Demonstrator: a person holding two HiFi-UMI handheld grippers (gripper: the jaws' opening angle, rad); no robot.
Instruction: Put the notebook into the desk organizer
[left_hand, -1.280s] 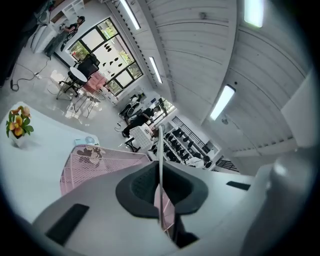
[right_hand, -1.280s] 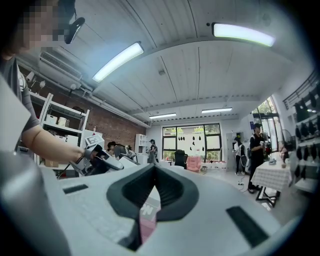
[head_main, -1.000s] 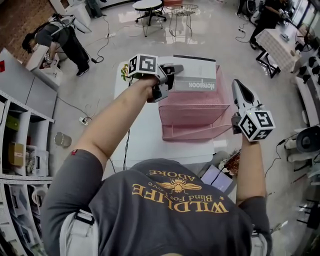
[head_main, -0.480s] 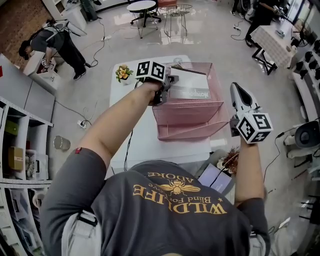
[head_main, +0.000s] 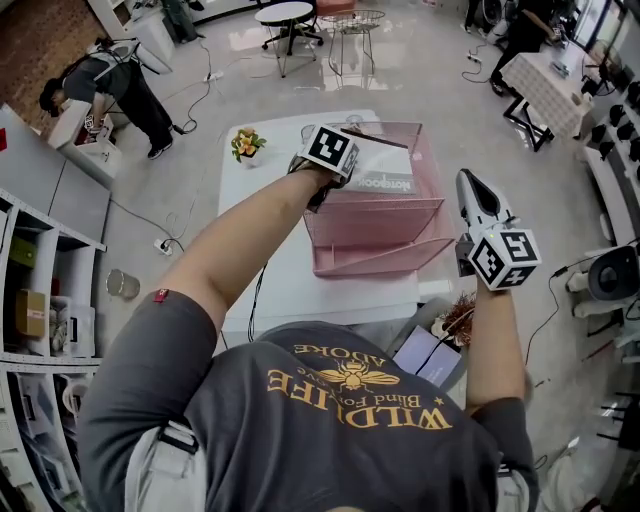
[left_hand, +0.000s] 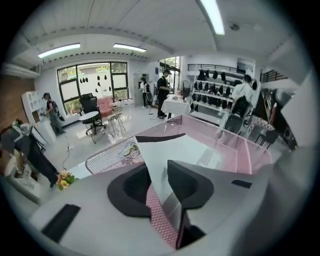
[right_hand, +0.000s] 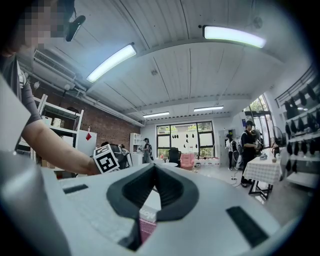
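Note:
The white notebook (head_main: 385, 165) stands tilted inside the pink mesh desk organizer (head_main: 380, 235), in its back section. My left gripper (head_main: 350, 160) is at the notebook's left edge, above the organizer's back left corner. In the left gripper view the notebook (left_hand: 170, 150) still runs between the jaws, which are opening. Pink mesh shows in a gap beside it, so the pads no longer press on it. My right gripper (head_main: 470, 182) hangs shut and empty to the right of the organizer, pointing away from me. The right gripper view shows the left gripper's marker cube (right_hand: 106, 159).
The organizer sits on a white table (head_main: 270, 260) with a small flower pot (head_main: 245, 145) at its far left. A laptop (head_main: 430, 355) lies below the table's near right corner. Shelves (head_main: 40, 280) stand to the left. A person (head_main: 110, 85) bends over at the far left.
The left gripper brought the notebook down from above the organizer's back edge into the organizer. Its jaws have loosened on the notebook. The right gripper has barely moved.

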